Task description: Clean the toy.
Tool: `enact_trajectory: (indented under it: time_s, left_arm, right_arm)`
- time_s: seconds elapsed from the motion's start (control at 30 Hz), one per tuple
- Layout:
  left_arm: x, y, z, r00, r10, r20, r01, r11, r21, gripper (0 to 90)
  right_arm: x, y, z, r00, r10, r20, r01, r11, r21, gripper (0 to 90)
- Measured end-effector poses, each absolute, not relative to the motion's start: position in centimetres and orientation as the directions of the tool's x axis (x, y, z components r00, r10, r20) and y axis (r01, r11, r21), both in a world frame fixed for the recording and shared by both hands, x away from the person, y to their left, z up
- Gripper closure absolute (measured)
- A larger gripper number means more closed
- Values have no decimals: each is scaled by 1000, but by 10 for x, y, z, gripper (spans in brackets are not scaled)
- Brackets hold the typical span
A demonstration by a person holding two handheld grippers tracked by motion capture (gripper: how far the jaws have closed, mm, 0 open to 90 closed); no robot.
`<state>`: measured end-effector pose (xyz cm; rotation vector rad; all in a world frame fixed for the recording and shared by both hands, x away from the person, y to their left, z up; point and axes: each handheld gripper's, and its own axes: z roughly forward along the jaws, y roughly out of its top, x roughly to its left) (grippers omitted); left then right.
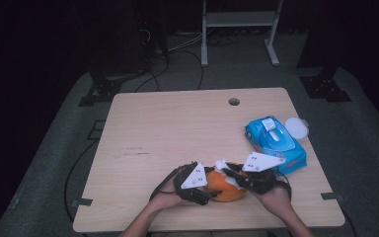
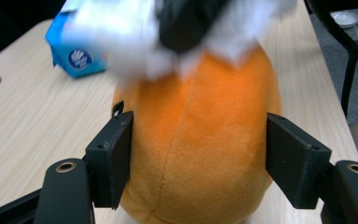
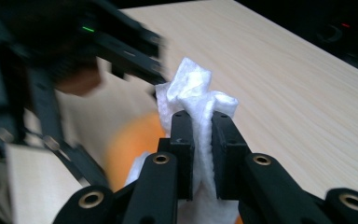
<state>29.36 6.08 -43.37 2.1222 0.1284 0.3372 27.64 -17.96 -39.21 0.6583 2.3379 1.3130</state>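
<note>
We steady the orange plush toy [image 2: 196, 140] with our left tool [image 1: 196, 183], whose jaws bracket its flanks: the left pad touches the fabric, the other stands just off it, so this is a loose brace rather than a squeeze, there to stop the toy sliding. The toy sits on the worktop [image 1: 177, 123], near its front edge and just left of the blue wet-wipe pack [image 1: 275, 143]. Our right tool [image 3: 200, 140] is nearly closed, pinching a folded white wipe [image 3: 193, 95] that rests on top of the toy, seemingly to clean its surface. A white lid [image 1: 296, 127] lies just behind the pack.
</note>
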Motion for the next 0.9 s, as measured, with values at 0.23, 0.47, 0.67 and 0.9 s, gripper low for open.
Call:
enact_trajectory:
  time_s: [0.23,0.47,0.67,0.9]
  left_arm:
    - [302,58,-435,959,259,111,39,-510,859,213]
    - [304,70,-439,956,278,93,65,-511,857,299]
    - [308,74,-442,954,296,54,102,-488,867,311]
    - [314,82,-445,942,334,11,159,-478,864,303]
  right_arm:
    - [276,-203,-394,-798,602,-43,257,404,878,794]
    - [270,-182,-392,-843,531,-80,191,436,879,794]
    - [281,-213,-402,-782,619,-70,247,411,877,794]
    - [274,-200,-397,-838,546,-8,227,362,904,792]
